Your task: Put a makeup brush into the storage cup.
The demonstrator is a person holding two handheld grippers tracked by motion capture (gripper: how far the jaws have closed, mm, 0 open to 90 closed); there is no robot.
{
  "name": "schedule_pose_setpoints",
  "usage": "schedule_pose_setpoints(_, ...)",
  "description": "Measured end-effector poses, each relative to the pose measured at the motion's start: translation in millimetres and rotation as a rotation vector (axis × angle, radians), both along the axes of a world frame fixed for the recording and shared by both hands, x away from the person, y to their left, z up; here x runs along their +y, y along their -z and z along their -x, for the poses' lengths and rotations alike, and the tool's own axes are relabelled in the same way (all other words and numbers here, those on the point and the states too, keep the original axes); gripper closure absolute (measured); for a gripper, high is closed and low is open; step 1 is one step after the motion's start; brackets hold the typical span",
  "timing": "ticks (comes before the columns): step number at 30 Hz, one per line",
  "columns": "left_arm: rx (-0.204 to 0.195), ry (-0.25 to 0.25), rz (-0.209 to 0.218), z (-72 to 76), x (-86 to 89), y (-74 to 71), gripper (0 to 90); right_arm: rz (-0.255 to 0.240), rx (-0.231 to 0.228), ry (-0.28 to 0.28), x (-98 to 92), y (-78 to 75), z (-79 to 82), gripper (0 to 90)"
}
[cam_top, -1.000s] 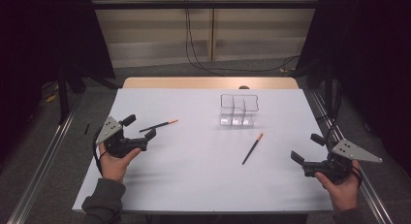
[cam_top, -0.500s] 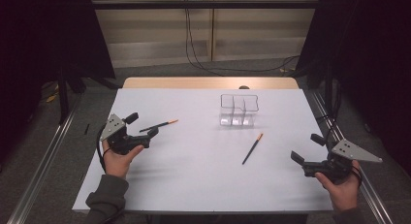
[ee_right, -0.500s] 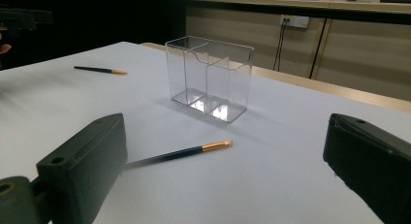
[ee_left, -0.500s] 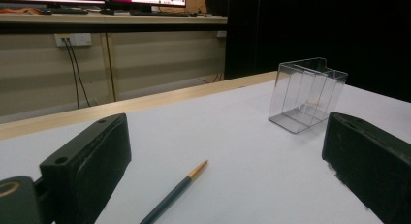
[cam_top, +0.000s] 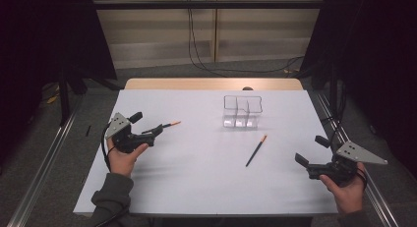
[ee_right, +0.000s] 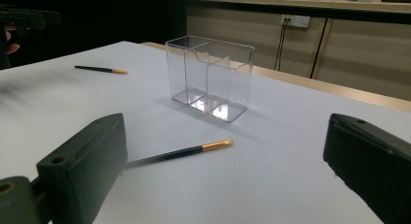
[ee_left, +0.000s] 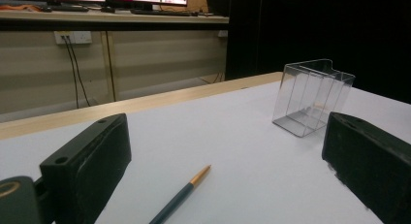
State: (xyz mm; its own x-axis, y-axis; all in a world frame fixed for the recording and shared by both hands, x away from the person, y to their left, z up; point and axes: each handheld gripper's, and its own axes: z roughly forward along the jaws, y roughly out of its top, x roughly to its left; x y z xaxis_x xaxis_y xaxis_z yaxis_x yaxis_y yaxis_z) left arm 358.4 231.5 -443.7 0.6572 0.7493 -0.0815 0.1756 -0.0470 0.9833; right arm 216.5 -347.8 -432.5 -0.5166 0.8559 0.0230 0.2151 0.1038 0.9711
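Two dark pencils with gold ends lie on the white table [cam_top: 196, 178]. The left pencil [cam_top: 167, 126] [ee_left: 178, 198] lies between the wide-apart jaws of my left gripper [cam_top: 146, 124] [ee_left: 228, 153], which is open just above its dark end and holds nothing. The second pencil [cam_top: 256, 151] [ee_right: 180, 152] lies right of centre, in front of a clear divided container [cam_top: 242, 110] [ee_left: 310, 98] [ee_right: 211, 78]. My right gripper [cam_top: 311, 150] [ee_right: 223, 158] is open near the table's right front corner, a hand's length from that pencil. In the right gripper view the left pencil [ee_right: 99, 69] lies far off.
The container stands upright, with nothing in it, toward the back of the table. A wooden strip [cam_top: 211, 84] runs along the far edge. Metal rails [cam_top: 44, 163] flank both sides. Cables [cam_top: 196, 50] hang on the wall behind.
My left gripper has moved forward and right, so its jaws now straddle the left pencil's dark end. The right gripper, both pencils and the container have not moved.
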Motion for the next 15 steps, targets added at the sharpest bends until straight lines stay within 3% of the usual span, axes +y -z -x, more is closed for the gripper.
schedule_pose_setpoints(9,0.012,-0.002,-0.009,-7.5,-2.1,4.1,3.5,0.002,0.002,-0.002,-0.2,0.6,-0.5,1.5)
schedule_pose_setpoints(11,0.015,-0.003,0.007,-9.0,-4.5,5.2,3.5,-0.002,0.004,-0.001,-0.5,0.8,-0.4,1.5)
schedule_pose_setpoints(15,0.018,-0.003,-0.015,-11.6,-6.7,7.1,3.6,0.006,0.004,-0.006,-1.5,1.0,-0.6,1.5)
